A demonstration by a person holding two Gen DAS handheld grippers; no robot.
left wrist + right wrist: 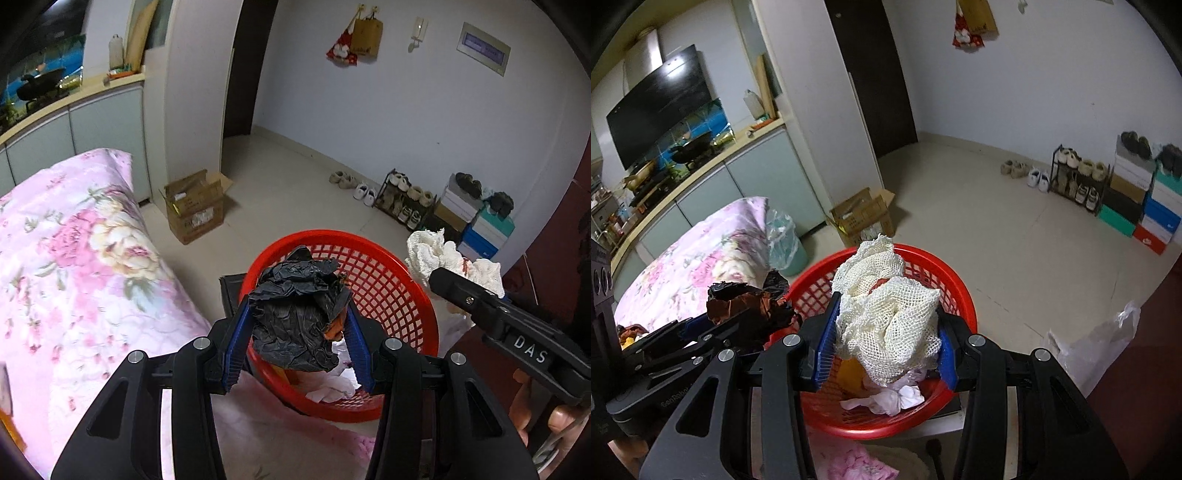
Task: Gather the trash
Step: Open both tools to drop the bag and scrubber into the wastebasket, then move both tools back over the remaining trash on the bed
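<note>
My left gripper (297,314) is shut on a crumpled black plastic bag (295,314) and holds it over the near rim of a red mesh basket (391,280). My right gripper (886,321) is shut on a wad of white foam netting (890,314) above the same basket (812,291). White crumpled tissues (897,398) lie in the basket bottom. In the right wrist view the left gripper with its dark bag (746,306) is at the basket's left rim. In the left wrist view the right gripper with the netting (443,254) is at the basket's right.
A pink floral quilt (74,258) covers the surface on the left. An open cardboard box (195,210) stands on the tiled floor beyond. A shoe rack (402,199) and stacked shoe boxes (1145,199) line the far wall. A clear plastic bag (1089,343) lies at the right.
</note>
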